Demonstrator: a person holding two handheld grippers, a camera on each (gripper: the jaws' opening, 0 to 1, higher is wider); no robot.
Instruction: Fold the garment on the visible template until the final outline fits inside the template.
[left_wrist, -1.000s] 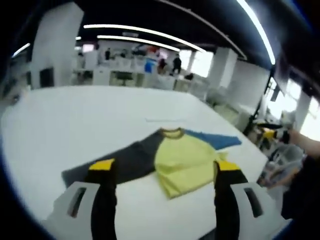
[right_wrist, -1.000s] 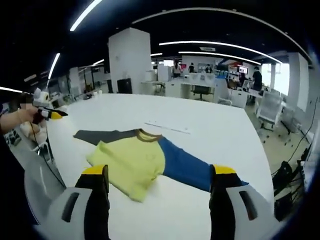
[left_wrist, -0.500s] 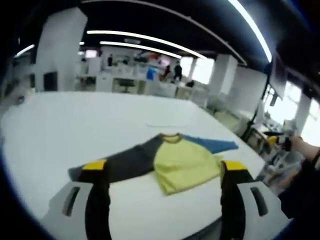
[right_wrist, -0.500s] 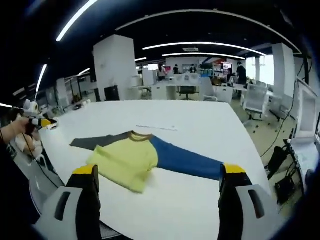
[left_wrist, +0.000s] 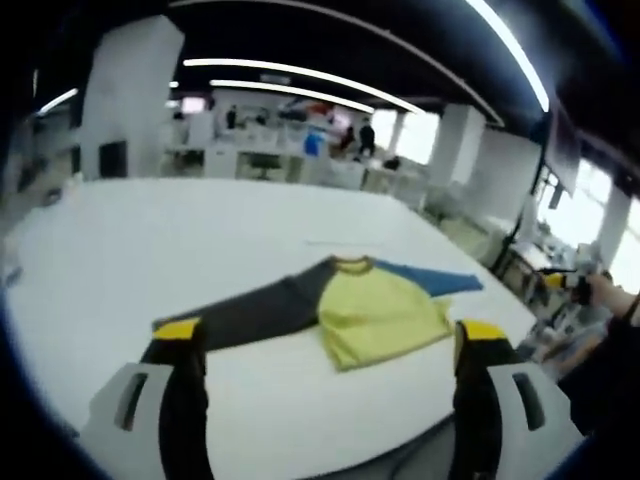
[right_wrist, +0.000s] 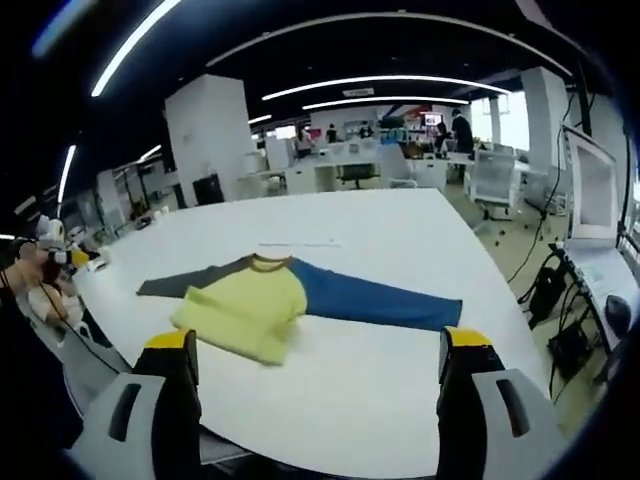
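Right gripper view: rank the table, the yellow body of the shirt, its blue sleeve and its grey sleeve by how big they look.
1. White table.
2. Yellow body and blue sleeve: alike in area, so no ranking.
3. Grey sleeve, partly hidden behind the body.

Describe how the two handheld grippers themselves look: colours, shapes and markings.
The left gripper and right gripper look alike: two black jaws with yellow tips, each rising from a pale grey, rounded body with a dark slot. The left gripper also appears far off at the right gripper view's left edge, yellow-tipped, in a hand.
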